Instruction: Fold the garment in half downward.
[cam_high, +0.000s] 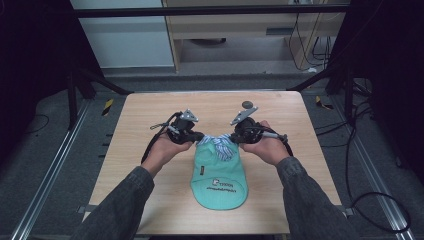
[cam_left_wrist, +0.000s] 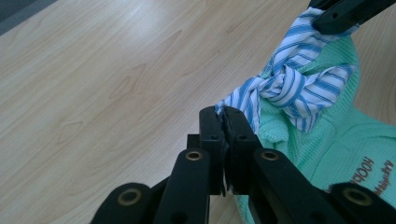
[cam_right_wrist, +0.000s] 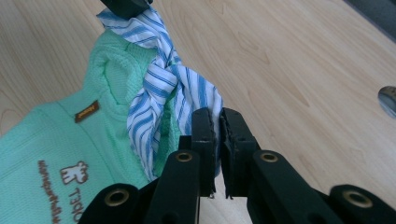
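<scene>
The left gripper (cam_left_wrist: 223, 116), its jaws pressed together on one tail of a blue-and-white striped scarf (cam_left_wrist: 289, 84), works opposite the right gripper (cam_right_wrist: 217, 119), whose jaws are likewise clamped on the scarf's other tail; in the high view the two hands hold them just above the neck end of a small mint-green garment (cam_high: 218, 175) lying flat near the middle of the wooden table (cam_high: 140, 125), printed hem toward the person. The scarf, attached at the garment's collar, is twisted into a loose knot (cam_right_wrist: 161, 70) between the two grips, with both tails drawn outward. The likely aim is tying or tightening that knot, and the risks follow from the thin hold: each jaw pair bites only the tip of a tail, so an uneven or hard pull could slip the cloth free. Pulling upward rather than apart could drag the light garment off the table surface or bunch its collar. Farther off, a small dark round object (cam_high: 247, 104) sits near the table's far edge, well apart from the work, and beyond it a pale cabinet (cam_high: 240, 30) stands on the floor.
</scene>
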